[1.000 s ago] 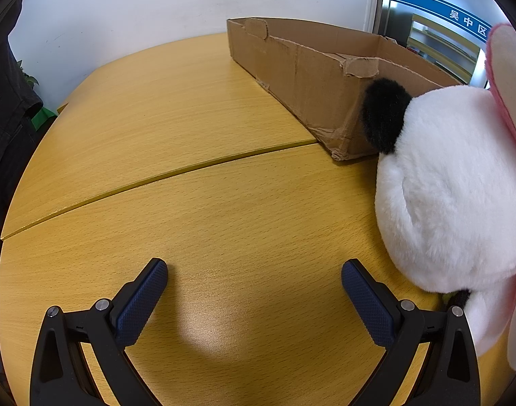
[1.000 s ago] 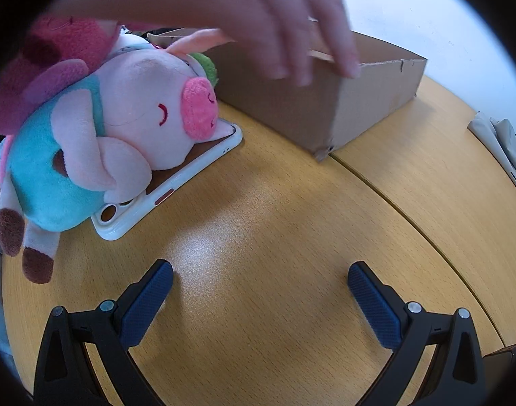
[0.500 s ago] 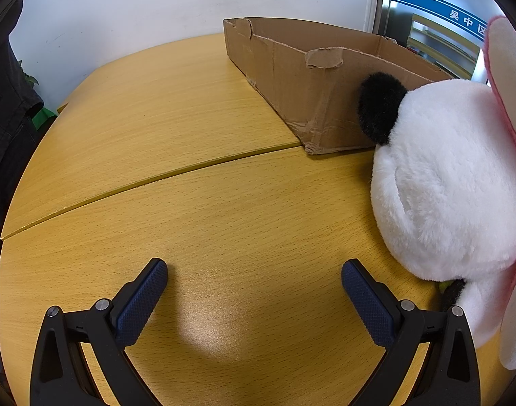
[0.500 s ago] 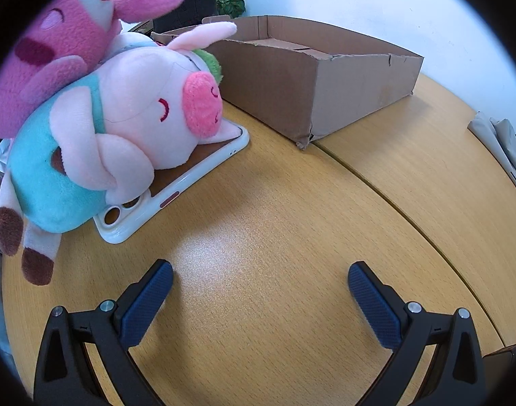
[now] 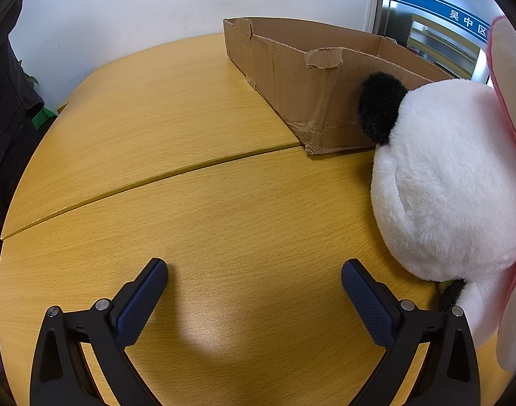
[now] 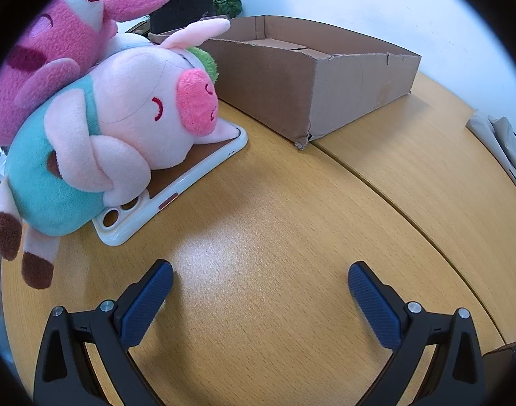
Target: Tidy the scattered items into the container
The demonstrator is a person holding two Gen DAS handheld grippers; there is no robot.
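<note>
On the yellow wooden worktop [image 5: 197, 203] sits an open cardboard box [image 6: 325, 81], its near corner torn. Left of the box in the right wrist view, a pink pig toy [image 6: 129, 128] in a teal top lies across a white phone case [image 6: 176, 189], with a pink striped toy [image 6: 55, 54] piled behind it. A white plush toy [image 5: 451, 182] with a black ear touches the box's front wall in the left wrist view. Both the left gripper [image 5: 254, 280] and the right gripper [image 6: 260, 284] hover low over bare wood, fingers spread wide and holding nothing.
</note>
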